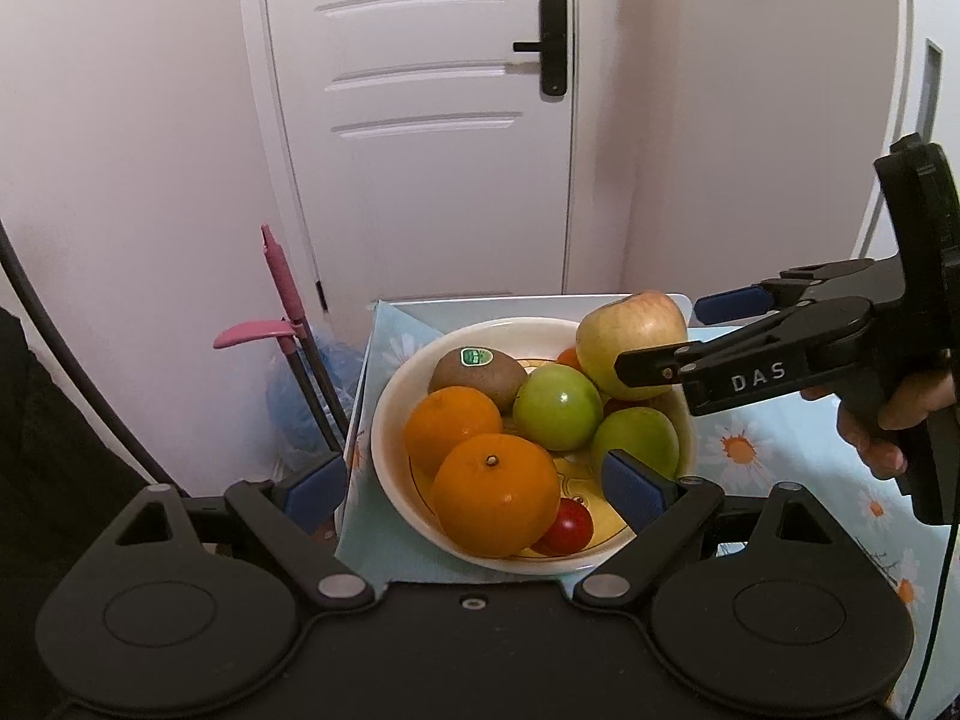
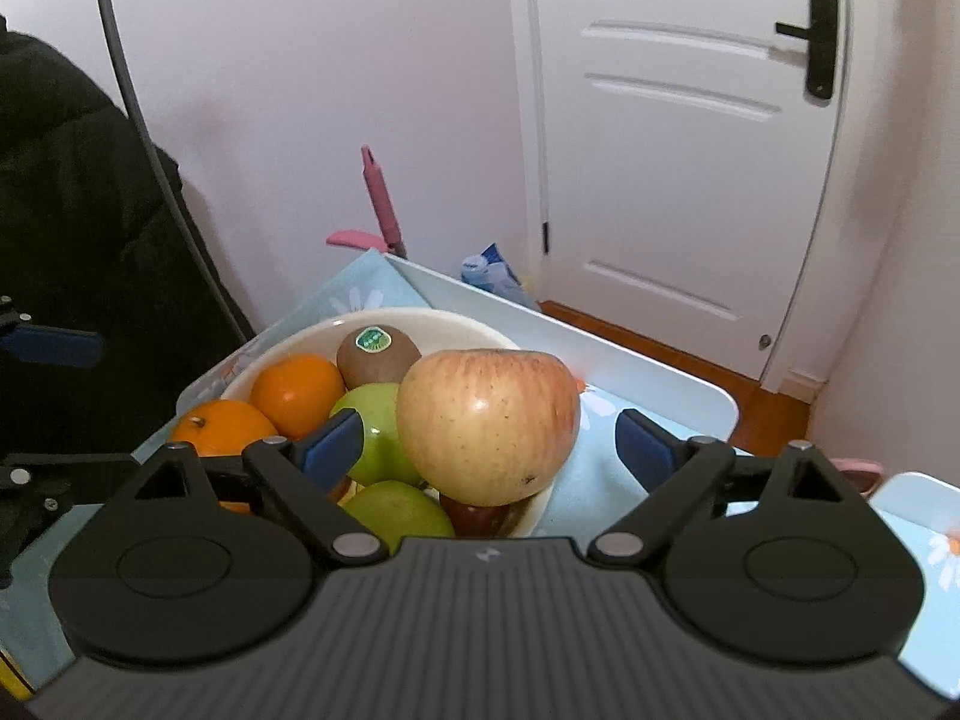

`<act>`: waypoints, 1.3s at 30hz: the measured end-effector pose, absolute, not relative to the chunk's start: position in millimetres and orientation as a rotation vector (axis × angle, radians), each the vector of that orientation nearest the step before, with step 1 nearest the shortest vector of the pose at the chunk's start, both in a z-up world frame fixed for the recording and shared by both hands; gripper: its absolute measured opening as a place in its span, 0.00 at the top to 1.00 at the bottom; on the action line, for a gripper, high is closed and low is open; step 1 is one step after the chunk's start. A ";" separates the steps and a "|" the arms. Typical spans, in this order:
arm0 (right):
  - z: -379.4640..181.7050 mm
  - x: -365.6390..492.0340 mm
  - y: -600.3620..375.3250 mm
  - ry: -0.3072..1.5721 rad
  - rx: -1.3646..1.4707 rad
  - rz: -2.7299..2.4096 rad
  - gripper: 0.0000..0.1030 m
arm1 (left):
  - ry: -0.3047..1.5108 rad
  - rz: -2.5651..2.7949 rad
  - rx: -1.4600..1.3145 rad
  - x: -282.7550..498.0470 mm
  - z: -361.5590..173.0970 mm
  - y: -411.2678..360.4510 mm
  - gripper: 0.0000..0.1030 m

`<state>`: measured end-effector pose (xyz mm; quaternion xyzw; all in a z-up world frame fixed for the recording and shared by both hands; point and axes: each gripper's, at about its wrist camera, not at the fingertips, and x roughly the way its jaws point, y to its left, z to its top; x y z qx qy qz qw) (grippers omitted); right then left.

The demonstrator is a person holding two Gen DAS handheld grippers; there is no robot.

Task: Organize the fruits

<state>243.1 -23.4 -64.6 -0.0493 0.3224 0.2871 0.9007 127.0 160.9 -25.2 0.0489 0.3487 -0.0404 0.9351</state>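
Observation:
A cream bowl (image 1: 384, 420) on the table holds two oranges (image 1: 495, 495), a kiwi with a green sticker (image 1: 477, 378), two green apples (image 1: 558, 408), small red tomatoes (image 1: 567, 525) and a large red-yellow apple (image 1: 630, 342) resting on top at the right rim. My left gripper (image 1: 474, 486) is open, its blue pads either side of the bowl's near edge. My right gripper (image 2: 489, 441) is open with its jaws around the large apple (image 2: 489, 423), pads apart from its skin. The right gripper also shows in the left wrist view (image 1: 684, 330).
The table carries a light blue daisy-print cloth (image 1: 762, 438). A pink-handled tool (image 1: 282, 288) and a blue bag (image 1: 300, 390) stand beside the table's left edge. A white door (image 1: 420, 120) is behind. A dark jacket (image 2: 60, 240) hangs at left.

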 end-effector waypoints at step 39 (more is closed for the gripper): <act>57.8 0.9 -184.4 0.617 0.021 -0.011 0.00 | 0.565 -0.121 0.032 15.3 59.5 48.9 0.00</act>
